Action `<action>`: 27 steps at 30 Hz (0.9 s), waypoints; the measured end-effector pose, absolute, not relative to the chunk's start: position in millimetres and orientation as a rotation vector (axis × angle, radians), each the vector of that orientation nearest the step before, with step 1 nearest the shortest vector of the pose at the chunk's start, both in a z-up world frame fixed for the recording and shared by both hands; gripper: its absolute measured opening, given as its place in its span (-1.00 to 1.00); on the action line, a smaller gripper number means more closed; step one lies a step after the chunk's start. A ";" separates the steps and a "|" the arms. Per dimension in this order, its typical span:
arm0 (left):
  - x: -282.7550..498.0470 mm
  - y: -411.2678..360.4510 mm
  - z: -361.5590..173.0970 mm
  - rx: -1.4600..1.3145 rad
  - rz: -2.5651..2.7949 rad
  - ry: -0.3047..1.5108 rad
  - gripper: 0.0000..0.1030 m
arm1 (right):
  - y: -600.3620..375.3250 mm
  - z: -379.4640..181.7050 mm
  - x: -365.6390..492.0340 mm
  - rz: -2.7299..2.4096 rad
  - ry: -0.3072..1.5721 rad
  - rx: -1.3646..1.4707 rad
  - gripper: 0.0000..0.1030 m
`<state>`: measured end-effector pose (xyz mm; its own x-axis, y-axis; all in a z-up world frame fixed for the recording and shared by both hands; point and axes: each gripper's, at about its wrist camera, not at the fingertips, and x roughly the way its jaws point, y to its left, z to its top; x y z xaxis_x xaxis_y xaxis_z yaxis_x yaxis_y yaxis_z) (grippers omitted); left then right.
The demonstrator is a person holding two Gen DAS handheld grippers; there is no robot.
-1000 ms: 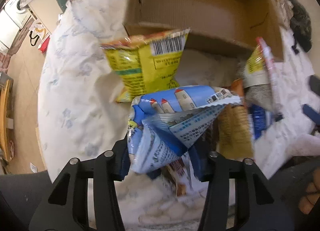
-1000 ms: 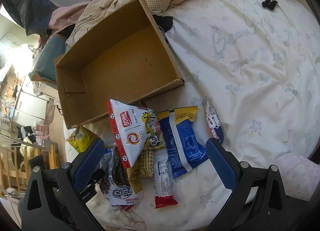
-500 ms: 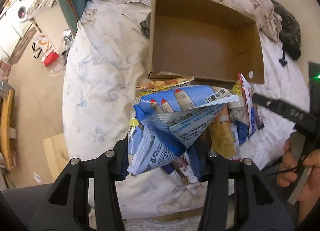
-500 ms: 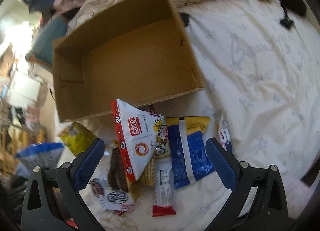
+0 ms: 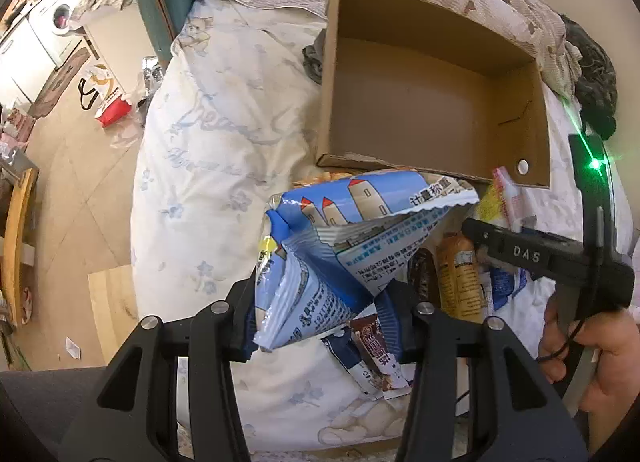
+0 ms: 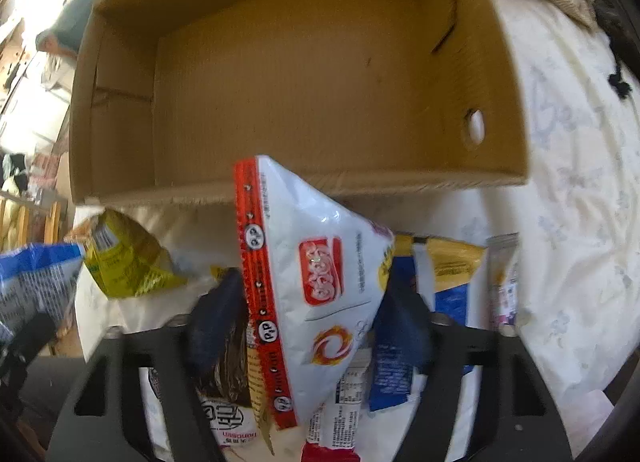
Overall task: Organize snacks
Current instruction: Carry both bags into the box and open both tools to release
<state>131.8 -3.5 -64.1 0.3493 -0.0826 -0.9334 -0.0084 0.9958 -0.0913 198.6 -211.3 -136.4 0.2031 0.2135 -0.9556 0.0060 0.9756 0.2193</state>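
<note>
A: Box (image 6: 304, 74) first: where does it lie from the right hand-held gripper (image 6: 308, 326)?

B: Straight ahead of the fingers and just beyond them, open side up. Its near wall runs crosswise to the fingers, and the tip of the white bag (image 6: 320, 282) already overlaps that wall in the right wrist view.

A: Is the white bag held?

B: The jaws have just been closing with the bag between them. The pads look to be against its sides, so I read it as gripped, its long axis pointing ahead toward the box.

A: And the left hand-held gripper (image 5: 324, 318)?

B: Clamped on the blue bag (image 5: 352, 254), off the bed (image 5: 208, 166). The box is ahead of it too, farther off. The right looks nearer.

A: Room to move?

B: The box looks empty, so there is plenty inside. The near wall must be cleared from above. The 2 tools are close together over the loose snacks (image 5: 456, 282), so I would send 1 at a time.
</note>
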 end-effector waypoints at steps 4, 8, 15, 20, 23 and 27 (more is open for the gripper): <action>133.9 -1.0 -66.3 -0.106 -0.042 1.222 -0.15 | -210.4 -131.4 187.6 0.147 1.330 0.189 -0.10; 133.1 -2.9 -65.5 -0.101 -0.040 1.213 -0.15 | -225.4 -116.7 174.2 0.166 1.312 0.278 -0.14; 129.1 1.7 -64.0 -0.121 -0.035 1.201 -0.15 | -245.6 -82.4 153.7 0.249 1.233 0.352 -0.15; 124.2 1.7 -56.4 -0.115 -0.027 1.158 -0.15 | -252.4 -55.2 131.3 0.332 1.109 0.442 -0.18; 120.9 3.1 -48.6 -0.110 -0.024 1.127 -0.15 | -253.0 -41.5 121.8 0.348 1.034 0.446 -0.20; 124.7 2.0 -28.0 -0.124 -0.049 1.080 -0.15 | -261.0 -26.2 127.7 0.331 0.975 0.474 -0.21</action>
